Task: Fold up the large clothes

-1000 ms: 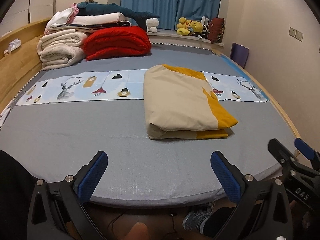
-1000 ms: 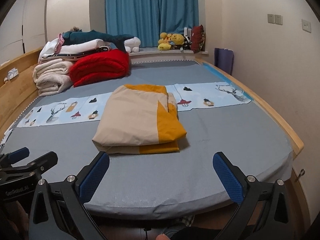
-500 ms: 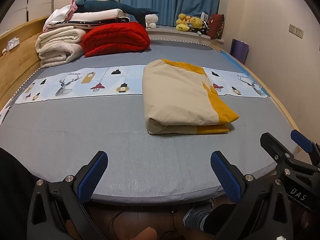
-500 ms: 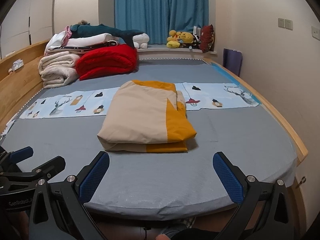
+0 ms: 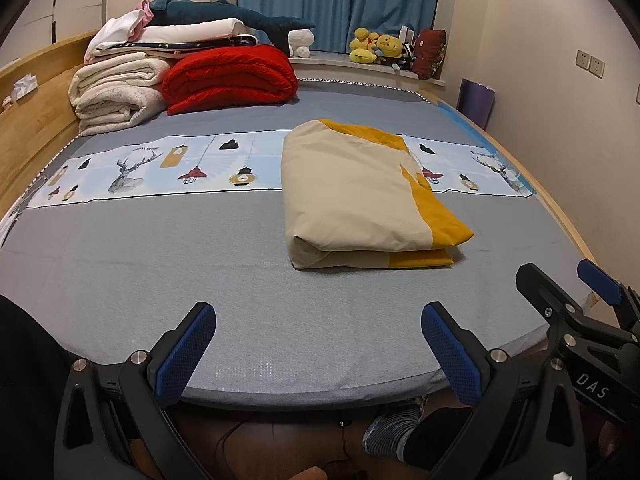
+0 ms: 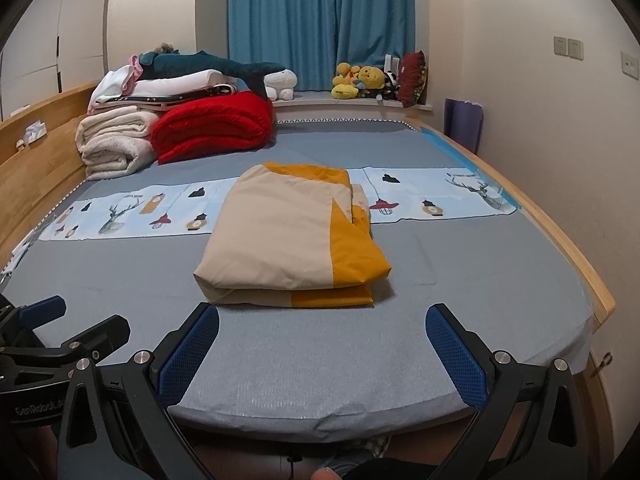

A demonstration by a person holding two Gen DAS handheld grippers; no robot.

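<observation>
The grey bed (image 5: pixel 224 264) is carrying a folded beige-and-yellow cover (image 5: pixel 352 196) and a rolled red quilt (image 5: pixel 228 78); both grippers' fingers (image 5: pixel 188 354) are standing apart, empty.

Dim warm indoor light, soft shadows, sharp focus, fisheye-warped vignetted edges

beige-and-yellow folded cloth (image 5: pixel 360 200), grey bed (image 5: pixel 160 264)

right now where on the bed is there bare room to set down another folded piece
Bare grey sheet lies left of the folded beige-and-yellow garment, between the printed strip and the near edge. A narrower patch lies right of it. The far-left corner is crowded with the red quilt and cream blankets.
</observation>
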